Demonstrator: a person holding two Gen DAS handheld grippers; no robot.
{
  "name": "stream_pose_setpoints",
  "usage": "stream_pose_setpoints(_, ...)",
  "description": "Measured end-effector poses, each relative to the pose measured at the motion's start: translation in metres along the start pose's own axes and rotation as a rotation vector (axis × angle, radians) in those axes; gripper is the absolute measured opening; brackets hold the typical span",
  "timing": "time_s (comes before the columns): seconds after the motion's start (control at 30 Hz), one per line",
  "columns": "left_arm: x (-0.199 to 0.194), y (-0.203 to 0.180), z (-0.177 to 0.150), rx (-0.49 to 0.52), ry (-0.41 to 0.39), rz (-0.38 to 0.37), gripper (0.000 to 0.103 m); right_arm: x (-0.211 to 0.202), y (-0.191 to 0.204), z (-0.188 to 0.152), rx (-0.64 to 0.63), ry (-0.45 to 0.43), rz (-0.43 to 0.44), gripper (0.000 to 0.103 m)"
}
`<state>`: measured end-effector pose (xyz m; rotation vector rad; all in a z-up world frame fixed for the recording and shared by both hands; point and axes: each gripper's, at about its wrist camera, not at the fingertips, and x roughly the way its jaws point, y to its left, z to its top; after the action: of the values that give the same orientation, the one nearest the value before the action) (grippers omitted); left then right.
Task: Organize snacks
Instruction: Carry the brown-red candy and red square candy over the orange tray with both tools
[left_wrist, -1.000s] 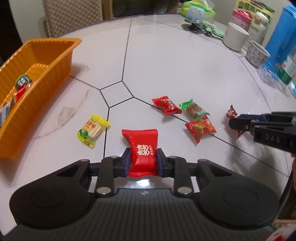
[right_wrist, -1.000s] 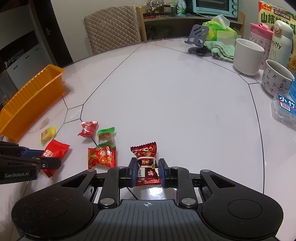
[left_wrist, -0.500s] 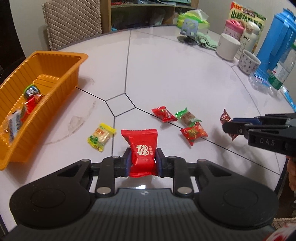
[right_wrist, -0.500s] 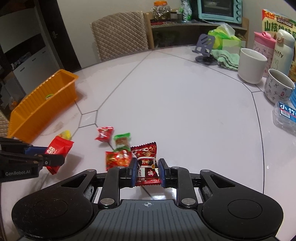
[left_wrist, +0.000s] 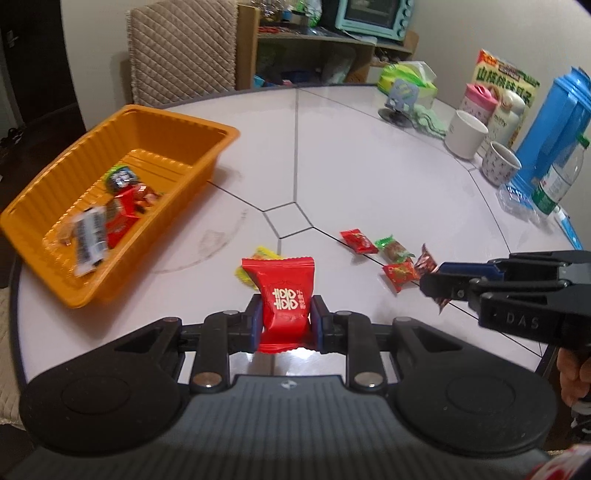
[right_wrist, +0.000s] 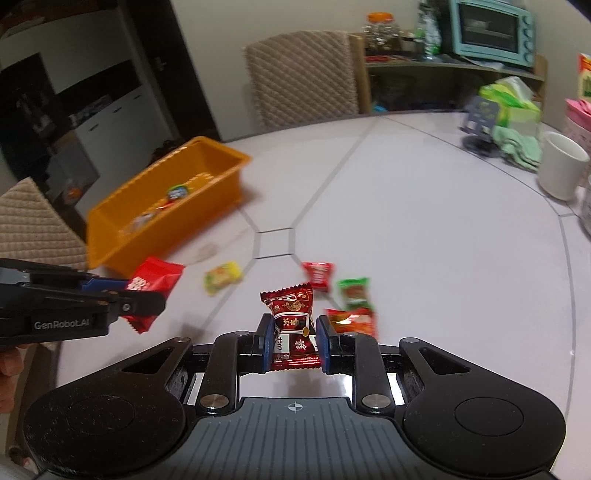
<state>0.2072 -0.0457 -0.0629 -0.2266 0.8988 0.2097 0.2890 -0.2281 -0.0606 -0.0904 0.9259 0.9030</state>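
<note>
My left gripper (left_wrist: 286, 321) is shut on a bright red candy packet (left_wrist: 282, 295) and holds it above the white table. My right gripper (right_wrist: 293, 339) is shut on a dark red candy (right_wrist: 291, 317), also lifted off the table; in the left wrist view that candy (left_wrist: 428, 260) shows at the tip of the right gripper (left_wrist: 432, 280). The orange tray (left_wrist: 155, 199) stands at the left and holds several wrapped snacks. Loose on the table lie a yellow candy (right_wrist: 221, 277), a small red candy (left_wrist: 358, 242), a green candy (left_wrist: 393, 251) and a red-green candy (left_wrist: 400, 275).
White mugs (left_wrist: 465, 134), a blue jug (left_wrist: 554, 122), a water bottle (left_wrist: 561, 177), a snack box (left_wrist: 506, 79) and a phone stand (left_wrist: 399, 105) crowd the table's right and far side. A quilted chair (left_wrist: 184, 48) stands behind the table.
Both grippers have risen off the table with their candies and moved toward the orange tray, which now shows larger and nearer. The loose candies stay where they lay.
</note>
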Motion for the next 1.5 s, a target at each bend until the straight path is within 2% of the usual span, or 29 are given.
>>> stream_pose_setpoints(0.53, -0.045, 0.071, -0.001, -0.117, -0.059, 0.053, 0.023, 0.034, 0.096, 0.031, -0.108, 0.026, 0.137, 0.024)
stream_pose_setpoints(0.83, -0.051, 0.110, 0.017, -0.140, -0.096, 0.082, 0.023, 0.069, 0.135, 0.069, -0.157, -0.003, 0.165, 0.024)
stream_pose_setpoints(1.17, -0.034, 0.154, 0.056, -0.149, -0.127, 0.117, 0.024, 0.116, 0.154, 0.122, -0.174, -0.048, 0.157, 0.025)
stream_pose_setpoints(1.5, 0.008, 0.192, 0.095, -0.121, -0.110, 0.146, 0.024, 0.171, 0.151, 0.163, -0.186, -0.055, 0.125, 0.025)
